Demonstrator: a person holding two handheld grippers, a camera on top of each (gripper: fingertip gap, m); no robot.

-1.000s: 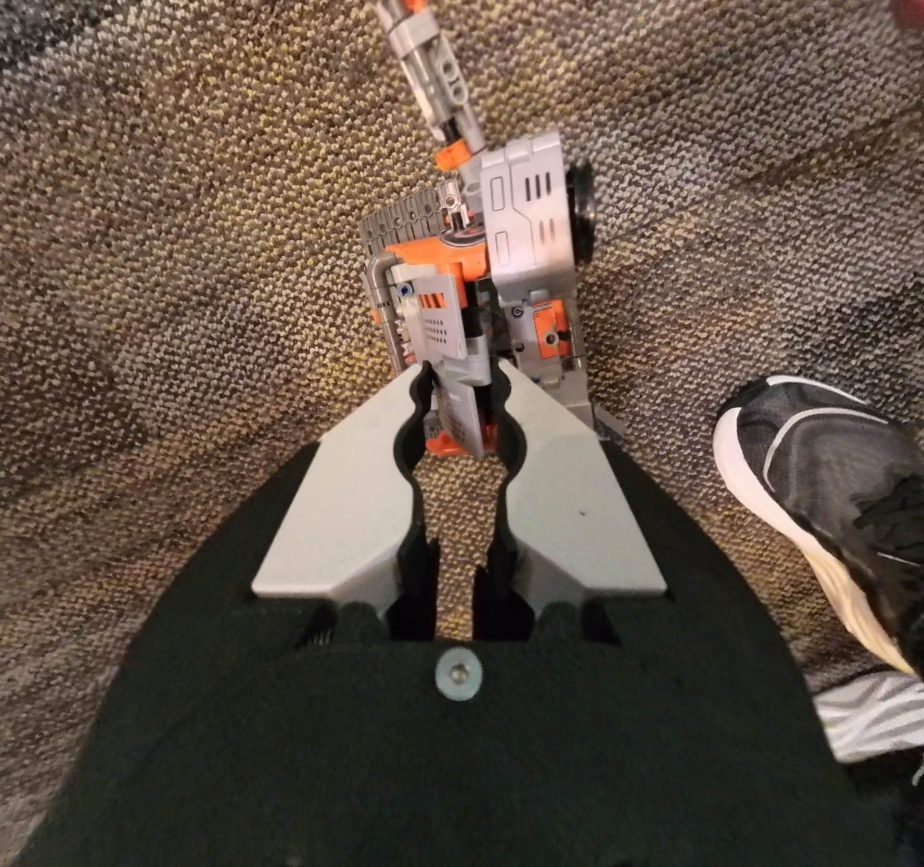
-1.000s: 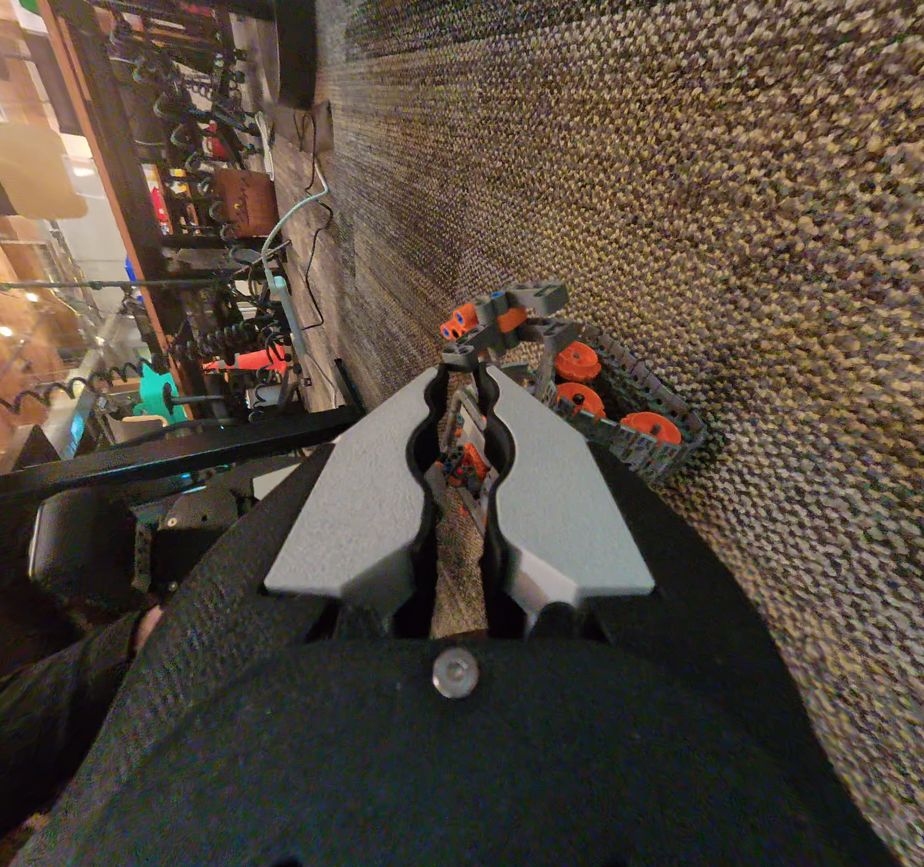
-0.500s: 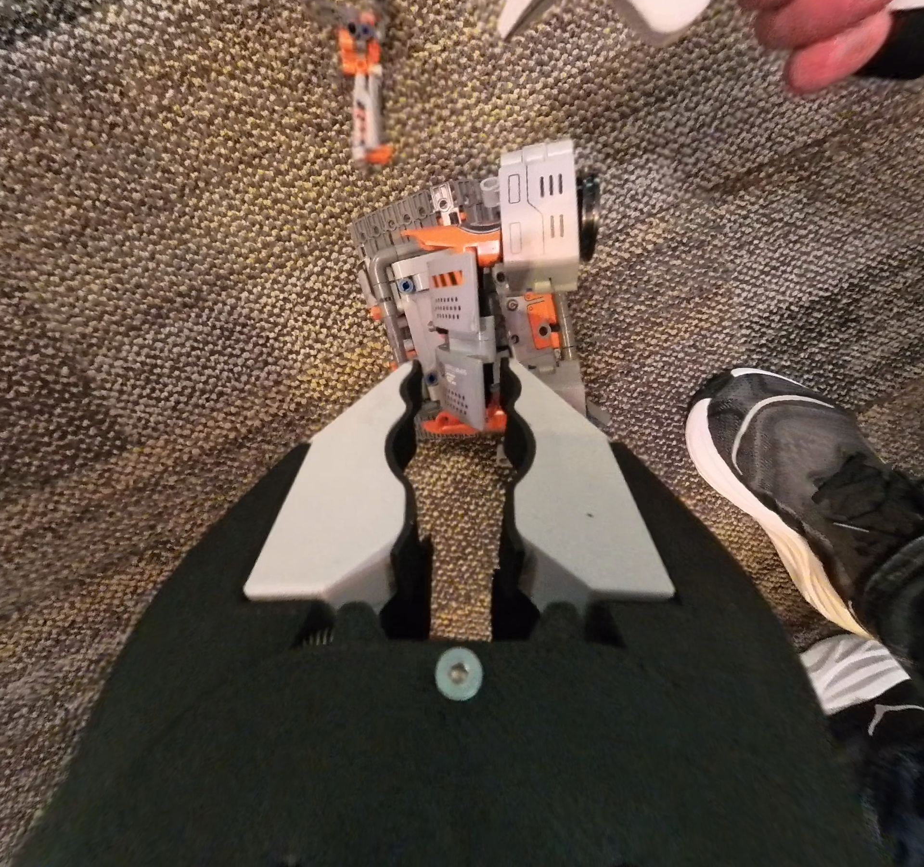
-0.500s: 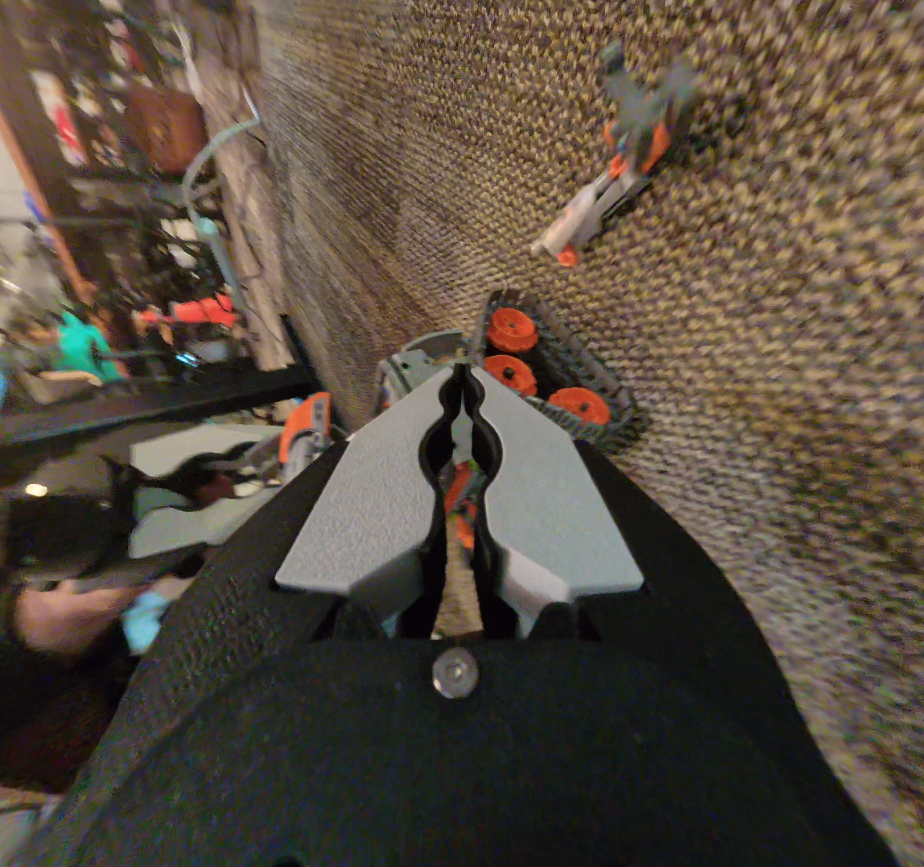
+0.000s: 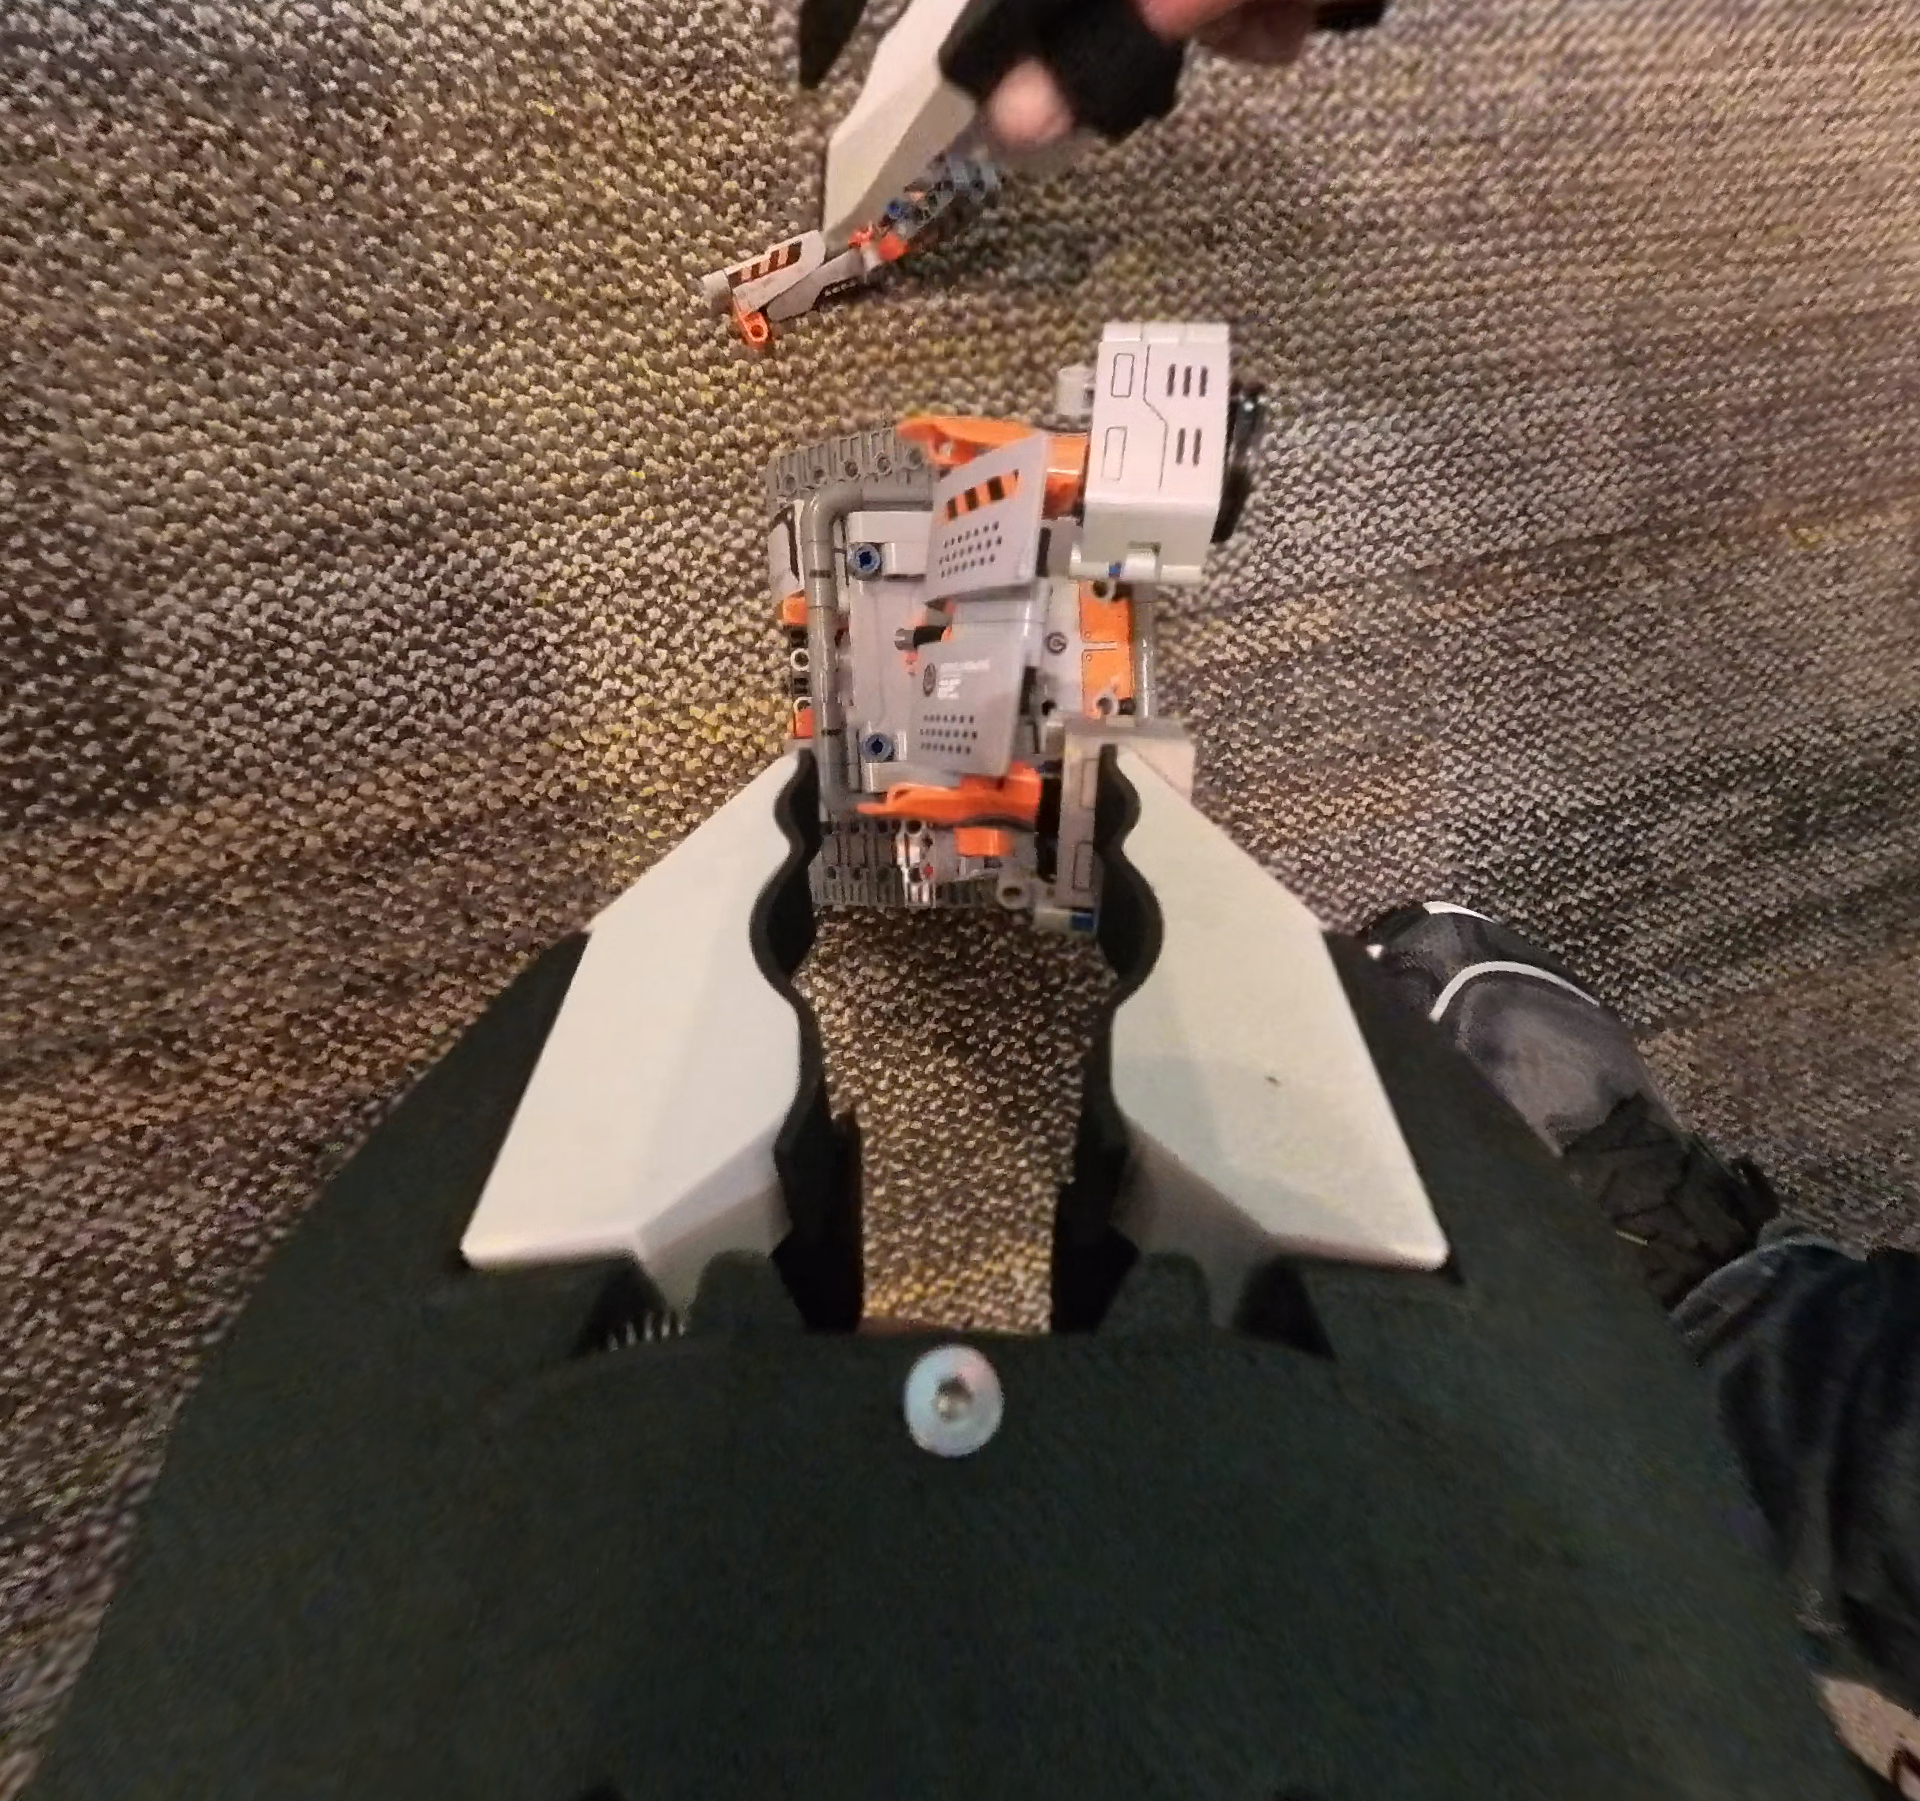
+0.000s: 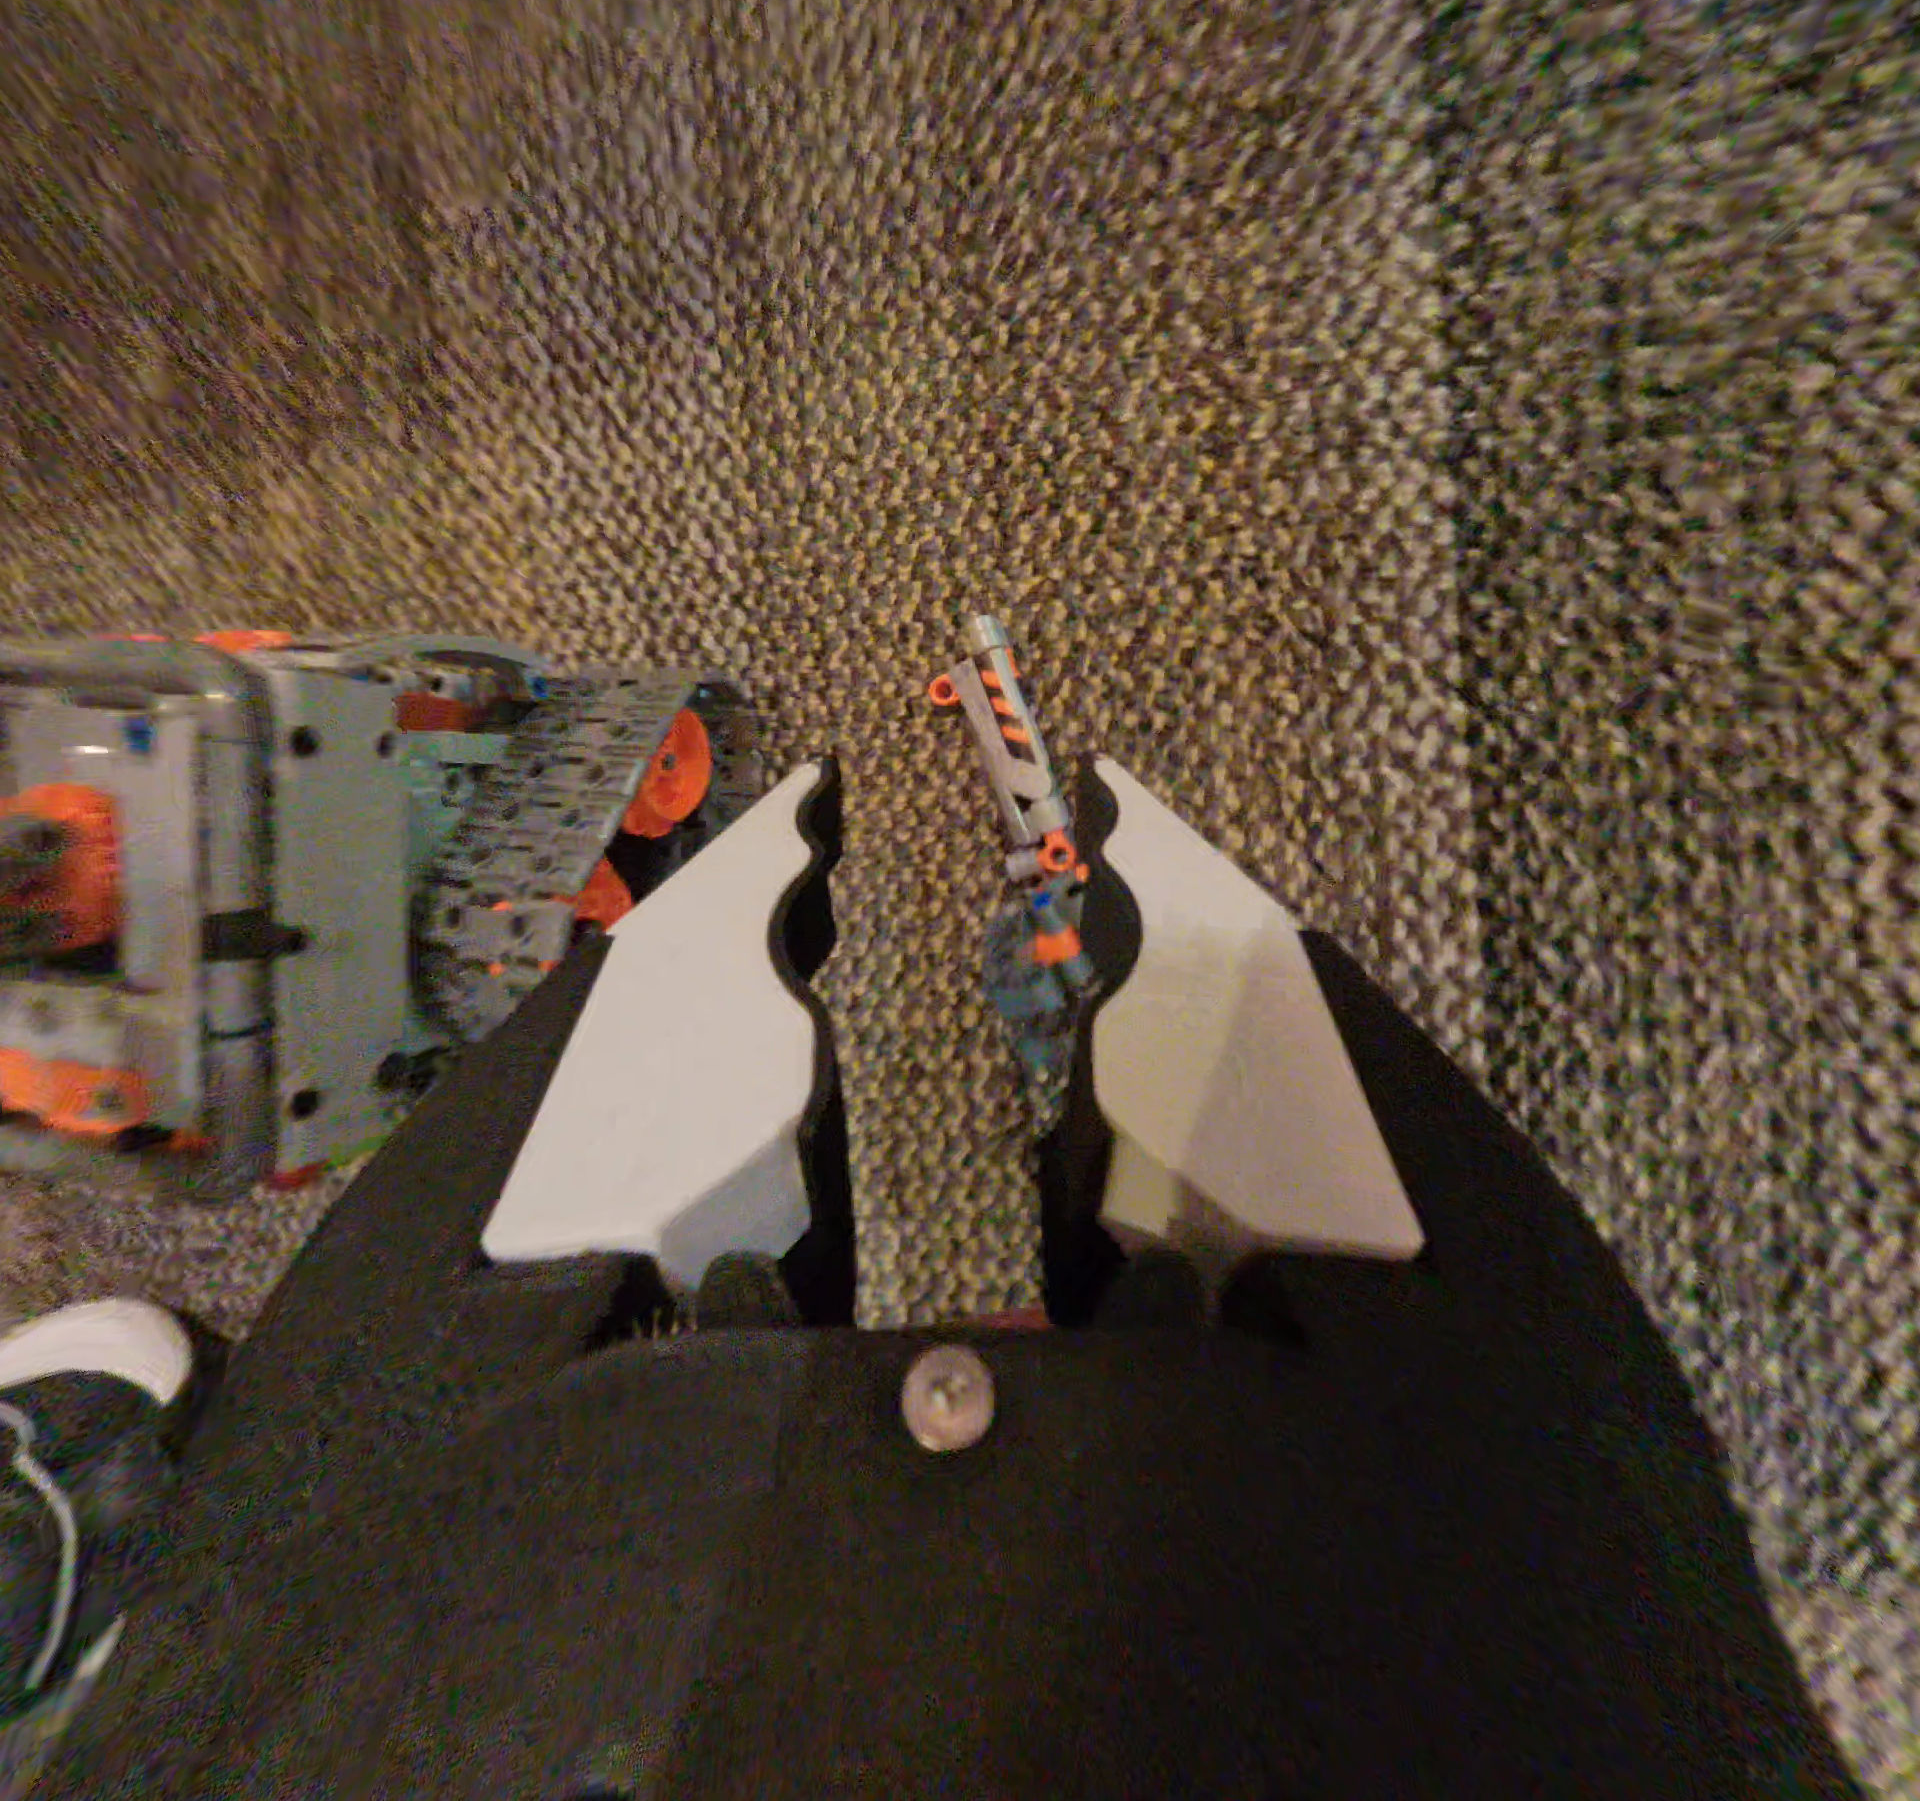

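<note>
The left gripper point(image 5: 951, 795) stands wide around the toy vehicle point(image 5: 997, 650) on the carpet point(image 5: 364, 504). The right gripper point(image 6: 956, 795) is wide too, over a small toy arm point(image 6: 1023, 806).

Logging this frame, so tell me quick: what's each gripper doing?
Left gripper: open, jaws around the near end of the grey-and-orange brick-built tracked vehicle.
Right gripper: open, holding nothing, over the small grey-and-orange brick arm piece on the carpet.
</note>
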